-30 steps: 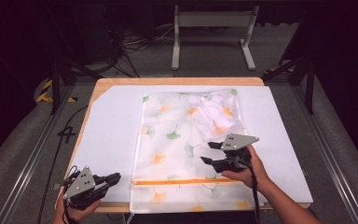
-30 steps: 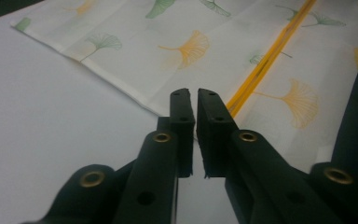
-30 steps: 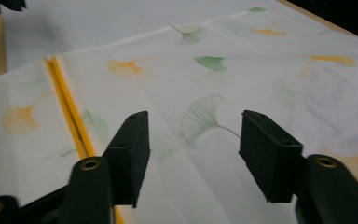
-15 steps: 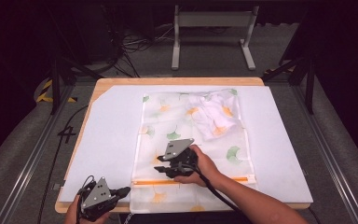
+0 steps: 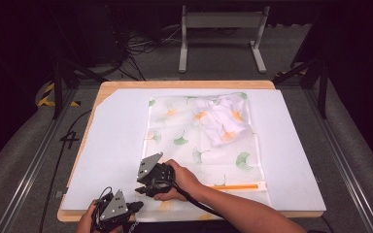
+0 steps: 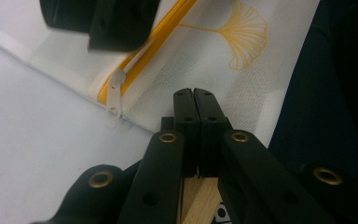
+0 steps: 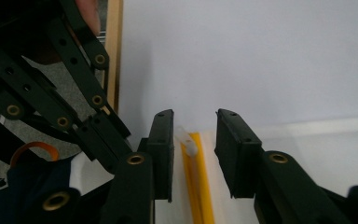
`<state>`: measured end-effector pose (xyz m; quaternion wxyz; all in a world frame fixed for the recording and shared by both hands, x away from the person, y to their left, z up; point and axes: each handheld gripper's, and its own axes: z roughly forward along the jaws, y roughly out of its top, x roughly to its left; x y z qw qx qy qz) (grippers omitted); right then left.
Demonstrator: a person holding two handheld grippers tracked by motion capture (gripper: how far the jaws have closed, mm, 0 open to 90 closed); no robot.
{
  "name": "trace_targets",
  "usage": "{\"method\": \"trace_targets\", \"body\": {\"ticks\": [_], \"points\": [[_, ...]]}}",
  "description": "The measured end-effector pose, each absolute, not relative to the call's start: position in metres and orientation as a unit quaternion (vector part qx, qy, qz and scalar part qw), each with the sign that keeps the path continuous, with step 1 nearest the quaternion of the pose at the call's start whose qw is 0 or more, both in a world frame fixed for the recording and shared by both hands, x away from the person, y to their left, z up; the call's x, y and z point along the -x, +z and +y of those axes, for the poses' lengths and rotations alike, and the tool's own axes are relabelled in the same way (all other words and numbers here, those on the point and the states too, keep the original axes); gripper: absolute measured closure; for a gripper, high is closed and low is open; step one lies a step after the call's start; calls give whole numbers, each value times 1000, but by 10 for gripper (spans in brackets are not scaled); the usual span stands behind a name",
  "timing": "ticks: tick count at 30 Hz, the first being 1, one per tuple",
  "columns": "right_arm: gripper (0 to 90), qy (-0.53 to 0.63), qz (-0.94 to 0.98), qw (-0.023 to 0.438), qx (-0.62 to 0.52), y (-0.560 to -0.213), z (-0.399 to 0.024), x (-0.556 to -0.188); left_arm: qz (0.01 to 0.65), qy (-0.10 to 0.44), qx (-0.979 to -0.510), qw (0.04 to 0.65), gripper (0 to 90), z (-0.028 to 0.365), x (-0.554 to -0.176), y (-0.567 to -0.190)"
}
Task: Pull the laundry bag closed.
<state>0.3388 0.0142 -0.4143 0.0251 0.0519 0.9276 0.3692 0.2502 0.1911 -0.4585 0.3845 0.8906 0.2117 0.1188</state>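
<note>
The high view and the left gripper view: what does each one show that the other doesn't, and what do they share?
The high view alone shows the whole mesh bag on the white sheet, the white garment inside it, both forearms and the metal stand beyond the table.

The left gripper view alone shows close detail: the left gripper with its jaws shut on the bag's edge, the clear zipper pull and a yellow ginkgo leaf print.

Both show the orange zipper, the bag and the right gripper near the zipper's end.
</note>
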Motion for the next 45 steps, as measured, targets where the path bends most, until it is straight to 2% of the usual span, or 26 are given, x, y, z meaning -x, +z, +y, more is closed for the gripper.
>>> {"method": "trace_targets", "body": {"ticks": [2, 6, 9, 13, 19, 23, 29, 31, 35, 37, 40, 42, 44, 45], "points": [[636, 361, 931, 26, -43, -418, 20, -336, 212, 119, -891, 385, 898, 191, -251, -459], [637, 343, 938, 24, -48, -427, 29, -338, 213, 112, -889, 388, 900, 192, -253, -460], [701, 333, 941, 28, -55, -433, 33, -341, 213, 110, -890, 387, 900, 192, -253, -460], [832, 340, 938, 35, -58, -432, 32, -343, 212, 108, -891, 388, 900, 192, -254, -460], [867, 357, 932, 11, -61, -430, 25, -346, 213, 104, -890, 389, 900, 192, -255, -460], [900, 366, 928, 11, -65, -428, 19, -346, 213, 102, -891, 389, 900, 193, -256, -460], [899, 371, 926, 1, -73, -429, 14, -352, 212, 103, -891, 388, 900, 192, -256, -460], [794, 380, 921, 5, -81, -429, 16, -353, 211, 103, -891, 388, 900, 193, -256, -460], [753, 378, 923, 11, -75, -428, 21, -351, 211, 103, -891, 389, 900, 193, -256, -460], [701, 368, 928, -5, -62, -428, 29, -348, 211, 101, -891, 390, 900, 193, -256, -460], [699, 358, 932, 0, -52, -430, 34, -345, 211, 101, -890, 391, 900, 193, -256, -460], [713, 340, 939, 23, -50, -434, 39, -343, 211, 100, -890, 391, 900, 193, -256, -461], [690, 336, 940, 16, -48, -438, 42, -345, 209, 99, -890, 392, 900, 194, -257, -461], [711, 335, 941, 18, -48, -439, 43, -344, 209, 98, -891, 392, 900, 194, -257, -461]]}}
